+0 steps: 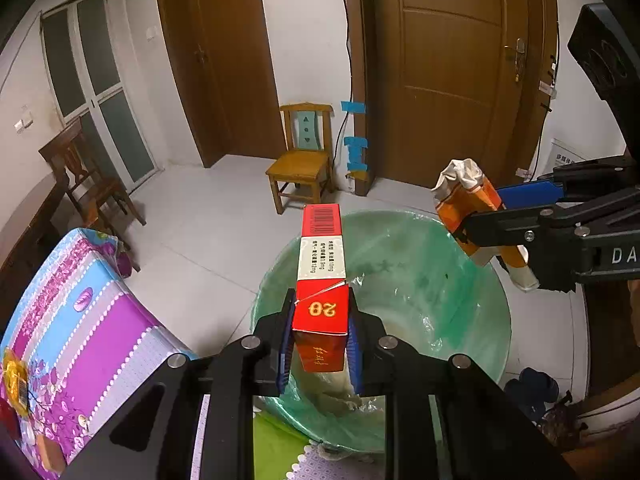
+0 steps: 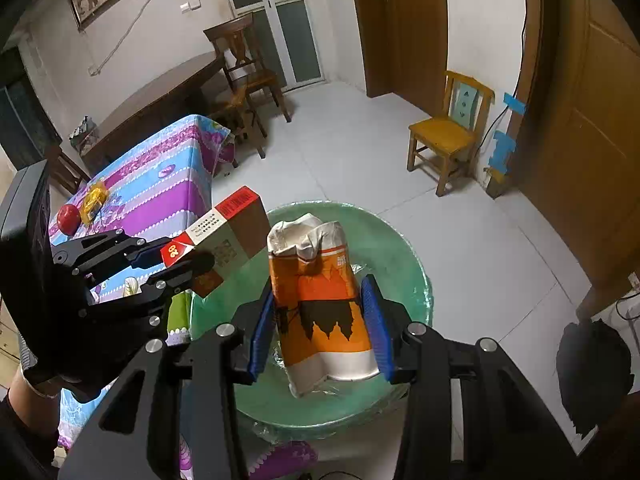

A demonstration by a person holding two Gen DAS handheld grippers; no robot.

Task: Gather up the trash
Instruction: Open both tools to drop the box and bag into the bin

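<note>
The green-lined trash bin [image 1: 420, 280] stands on the pale tiled floor, and both held things hang over its open mouth. The left gripper [image 1: 320, 332] has its blue-padded fingers [image 1: 285, 344] clenched on the lower end of a red cigarette box [image 1: 322, 264], which points away from the camera above the near side of the bin, its barcode end reaching toward the far rim. The right gripper [image 2: 318, 320] grips a crumpled orange-and-white paper cup [image 2: 320, 300] between its fingers [image 2: 376, 320], pads pressed to both sides of the cup, with the crushed white rim uppermost and above the middle of the bin. Seen from the left wrist, the cup is over the bin's right rim. Just beside the bin stands a table [image 2: 160, 184] under a purple, blue and white striped cloth, carrying a red apple [image 2: 68, 218] and a yellow wrapper [image 2: 94, 200]. Beyond the bin, a small yellow wooden chair [image 1: 302, 156] stands against the wall between brown doors.
</note>
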